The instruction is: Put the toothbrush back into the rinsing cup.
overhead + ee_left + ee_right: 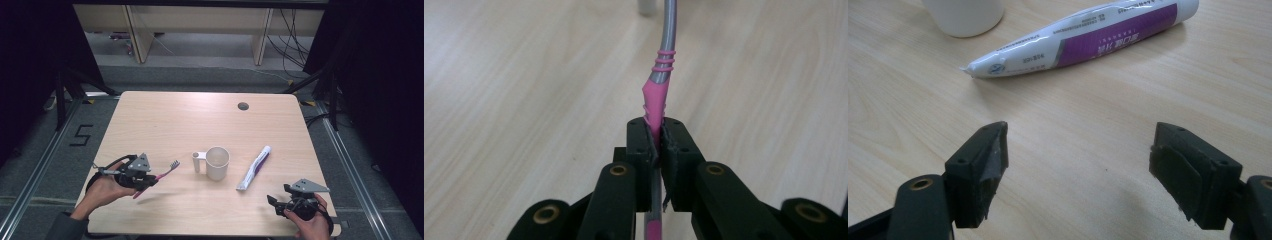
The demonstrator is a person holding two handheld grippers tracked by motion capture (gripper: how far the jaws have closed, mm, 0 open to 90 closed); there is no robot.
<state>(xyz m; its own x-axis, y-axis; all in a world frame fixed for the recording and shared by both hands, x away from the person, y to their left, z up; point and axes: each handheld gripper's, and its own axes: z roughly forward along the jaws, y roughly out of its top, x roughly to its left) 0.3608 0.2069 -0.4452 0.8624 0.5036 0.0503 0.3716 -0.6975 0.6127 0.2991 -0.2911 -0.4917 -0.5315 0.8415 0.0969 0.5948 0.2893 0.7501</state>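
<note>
High view, left gripper (150, 181) near the table's (165, 115) left edge, clamped on a pink toothbrush (162, 175) lifted beside the white cup (217, 162), left gripper view, jaws pinching the toothbrush handle (655, 100), right gripper view, right gripper (1078, 165) jaws wide apart, nothing between them, toothpaste tube (1083, 37) lying ahead.

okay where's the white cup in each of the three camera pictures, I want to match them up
High view: the white cup stands at the table's centre, handle to the left, between the toothbrush and the toothpaste tube.
Left gripper view: a sliver of its base at the top edge, left of the toothbrush shaft.
Right gripper view: its base at the top left, beside the tube's crimped end.
Shared landmark: the light wooden table.
</note>
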